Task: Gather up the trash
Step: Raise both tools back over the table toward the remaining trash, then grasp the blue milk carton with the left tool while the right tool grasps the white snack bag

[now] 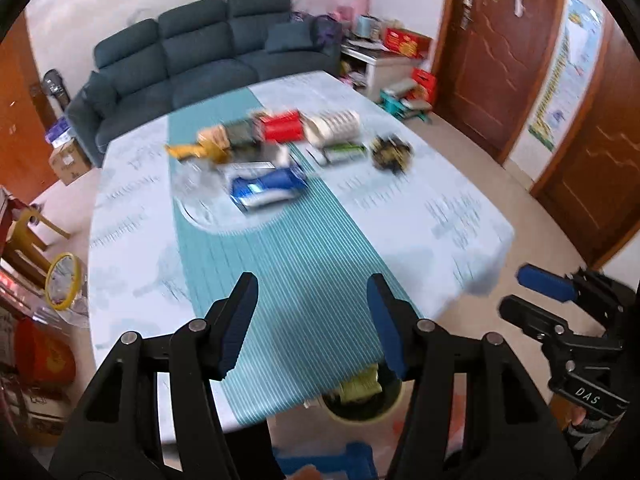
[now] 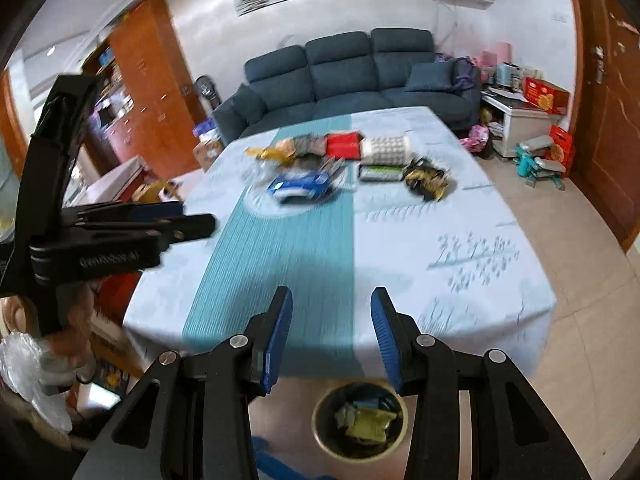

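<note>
Two claws hang empty and part-open over the near edge of the counter (image 2: 460,216): the left claw (image 1: 312,320) and the right claw (image 2: 331,334), nothing between their pads. Several wrappers lie well ahead at the far end, the blue packet (image 2: 302,188) nearest, its long axis crosswise. It sits almost straight ahead of both; neither claw looks clearly closer. Below, the waste bin (image 2: 360,420) already holds scraps.
</note>
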`<act>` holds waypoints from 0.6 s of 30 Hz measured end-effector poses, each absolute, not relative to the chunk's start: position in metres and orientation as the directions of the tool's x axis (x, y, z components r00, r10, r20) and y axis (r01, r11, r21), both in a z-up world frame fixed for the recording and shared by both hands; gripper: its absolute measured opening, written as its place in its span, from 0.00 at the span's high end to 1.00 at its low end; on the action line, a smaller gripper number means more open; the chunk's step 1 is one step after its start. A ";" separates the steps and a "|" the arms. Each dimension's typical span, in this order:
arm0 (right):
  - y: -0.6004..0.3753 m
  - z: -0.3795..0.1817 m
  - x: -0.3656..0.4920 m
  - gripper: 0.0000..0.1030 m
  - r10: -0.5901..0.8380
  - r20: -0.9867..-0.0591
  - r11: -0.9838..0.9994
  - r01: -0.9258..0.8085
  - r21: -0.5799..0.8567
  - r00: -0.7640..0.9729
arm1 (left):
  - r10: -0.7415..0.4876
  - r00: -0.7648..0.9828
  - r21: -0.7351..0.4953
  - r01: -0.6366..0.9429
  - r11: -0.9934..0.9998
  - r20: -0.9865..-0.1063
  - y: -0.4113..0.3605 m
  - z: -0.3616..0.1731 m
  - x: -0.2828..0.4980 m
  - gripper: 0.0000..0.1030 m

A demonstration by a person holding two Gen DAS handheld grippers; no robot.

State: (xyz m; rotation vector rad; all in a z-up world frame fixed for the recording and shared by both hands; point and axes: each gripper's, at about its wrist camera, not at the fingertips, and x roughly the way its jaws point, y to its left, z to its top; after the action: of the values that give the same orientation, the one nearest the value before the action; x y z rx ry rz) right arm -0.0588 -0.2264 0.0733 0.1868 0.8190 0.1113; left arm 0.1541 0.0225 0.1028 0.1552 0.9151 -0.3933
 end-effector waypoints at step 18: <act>-0.336 0.038 0.160 0.19 0.101 -0.791 0.899 0.284 0.332 0.604 | -0.307 0.329 -0.030 0.638 0.770 -0.893 0.022 0.028 0.338 0.48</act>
State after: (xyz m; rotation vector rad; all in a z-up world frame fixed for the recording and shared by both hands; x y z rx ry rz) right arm 0.1603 -0.3362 0.0383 0.4561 0.9247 -0.1104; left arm 0.3381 0.0215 0.0276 0.3563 1.0689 -0.6355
